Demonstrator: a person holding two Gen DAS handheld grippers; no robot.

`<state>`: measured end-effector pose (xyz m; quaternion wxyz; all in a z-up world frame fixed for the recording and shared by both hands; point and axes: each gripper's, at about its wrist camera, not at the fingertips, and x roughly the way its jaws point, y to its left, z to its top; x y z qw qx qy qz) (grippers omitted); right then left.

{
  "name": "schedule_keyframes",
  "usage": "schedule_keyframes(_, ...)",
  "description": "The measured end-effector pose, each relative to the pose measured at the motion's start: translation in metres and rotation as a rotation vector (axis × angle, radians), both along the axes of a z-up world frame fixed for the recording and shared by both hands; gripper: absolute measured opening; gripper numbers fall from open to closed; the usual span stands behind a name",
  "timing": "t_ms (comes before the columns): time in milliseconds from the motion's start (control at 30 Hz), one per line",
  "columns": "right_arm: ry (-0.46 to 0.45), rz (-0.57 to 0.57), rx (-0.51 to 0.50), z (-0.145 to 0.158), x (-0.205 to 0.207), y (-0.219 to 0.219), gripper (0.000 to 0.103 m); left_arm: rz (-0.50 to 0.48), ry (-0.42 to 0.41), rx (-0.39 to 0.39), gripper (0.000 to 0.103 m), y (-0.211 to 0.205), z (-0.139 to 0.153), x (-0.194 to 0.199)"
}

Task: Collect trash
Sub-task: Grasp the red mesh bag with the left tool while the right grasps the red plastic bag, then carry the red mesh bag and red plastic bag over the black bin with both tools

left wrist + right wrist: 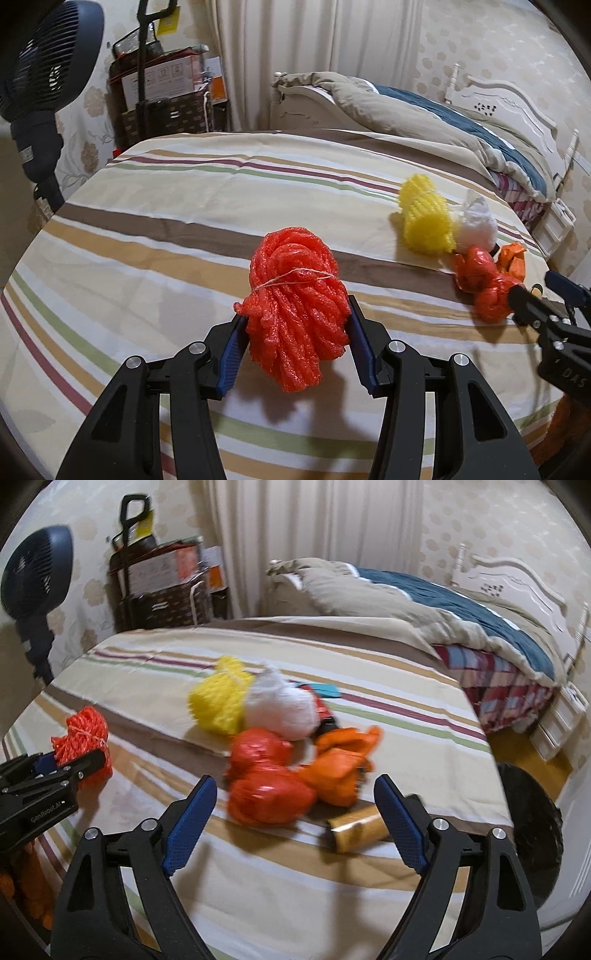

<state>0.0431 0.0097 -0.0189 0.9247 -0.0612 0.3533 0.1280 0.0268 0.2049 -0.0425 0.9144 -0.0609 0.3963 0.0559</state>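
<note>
My left gripper [295,314] is shut on a red foam-net bundle [295,291] tied with string, held just above the striped tablecloth [166,229]. The same bundle [83,731] and left gripper [74,758] show at the left of the right wrist view. My right gripper [295,781] stands open, its blue pads apart and touching nothing. Just beyond its fingertips lies a knotted red plastic bag [266,775], with a crumpled orange bag [343,768] to the right. Behind them lie a yellow foam net [221,701] and a white bundle [280,709]. A golden tube [358,830] lies by the right finger.
A dark round container [528,812] stands off the table's right edge. A bed with a tan and blue quilt [443,122] is behind the table. A dark fan [44,74] stands at the far left, beside stacked boxes and a cart [166,92].
</note>
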Motion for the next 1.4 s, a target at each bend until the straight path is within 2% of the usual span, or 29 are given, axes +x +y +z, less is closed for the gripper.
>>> schedule_keyframes(267,0.059,0.047,-0.024,-0.014,0.014,0.024,0.069,-0.001,-0.001,-0.009,0.050,0.004,-0.002,-0.002)
schedule_keyframes(500,0.113,0.059,-0.051,-0.028,0.020,0.034,0.047,0.002,-0.001,-0.020,0.050,0.003,-0.002,-0.002)
schedule_keyframes(767,0.085,0.067,-0.019,-0.020,0.009,0.030,0.044,0.011,-0.021,-0.016,0.050,0.003,0.001,-0.006)
schedule_keyframes(1000,0.037,0.063,0.023,0.000,-0.010,0.016,0.044,-0.002,-0.041,-0.034,0.050,-0.005,0.007,-0.012)
schedule_keyframes(1400,-0.009,-0.087,0.060,0.011,-0.030,-0.055,0.044,-0.107,-0.081,-0.060,0.050,-0.055,0.018,-0.019)
